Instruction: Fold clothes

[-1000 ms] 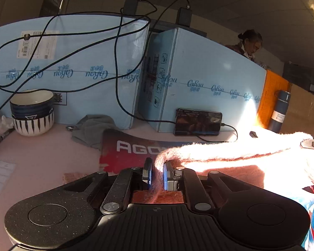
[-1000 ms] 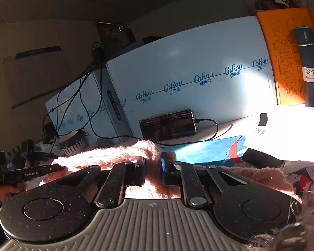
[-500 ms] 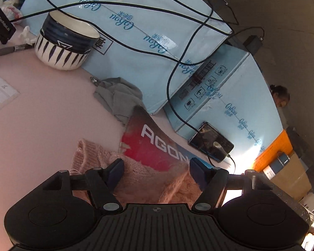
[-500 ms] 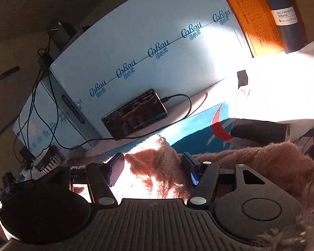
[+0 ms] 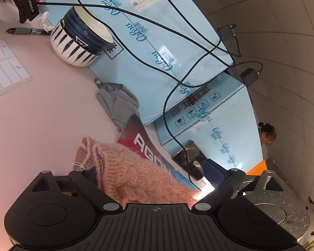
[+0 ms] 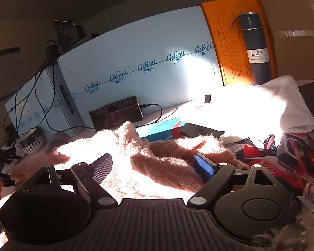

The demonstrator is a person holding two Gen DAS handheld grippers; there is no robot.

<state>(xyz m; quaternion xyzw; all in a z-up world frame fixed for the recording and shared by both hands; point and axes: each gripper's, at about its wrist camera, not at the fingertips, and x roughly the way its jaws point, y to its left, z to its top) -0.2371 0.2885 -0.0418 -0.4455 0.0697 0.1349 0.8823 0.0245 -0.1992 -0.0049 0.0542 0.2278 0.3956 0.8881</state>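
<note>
A fuzzy pink knit sweater (image 5: 134, 179) lies bunched on the table, partly over a printed desk mat (image 5: 144, 144). My left gripper (image 5: 151, 173) hangs over it, tilted, with its jaws wide apart and the knit lying loose between them. In the right wrist view the same sweater (image 6: 157, 156) spreads in bright sunlight. My right gripper (image 6: 155, 164) is open just above it, and neither blue pad (image 6: 205, 165) presses on the fabric.
Light blue cartons (image 5: 157, 48) with black cables draped over them wall the back. A striped bowl (image 5: 81, 39), a pen (image 5: 27, 31), a grey cloth (image 5: 117, 102), a phone (image 6: 116, 113), a vacuum bottle (image 6: 256, 48), an orange box and a white cloth (image 6: 261, 106) stand around. A person sits behind.
Both grippers held the sweater stretched between them a second ago. They have since opened wide and let it drop onto the table. The left gripper has tilted.
</note>
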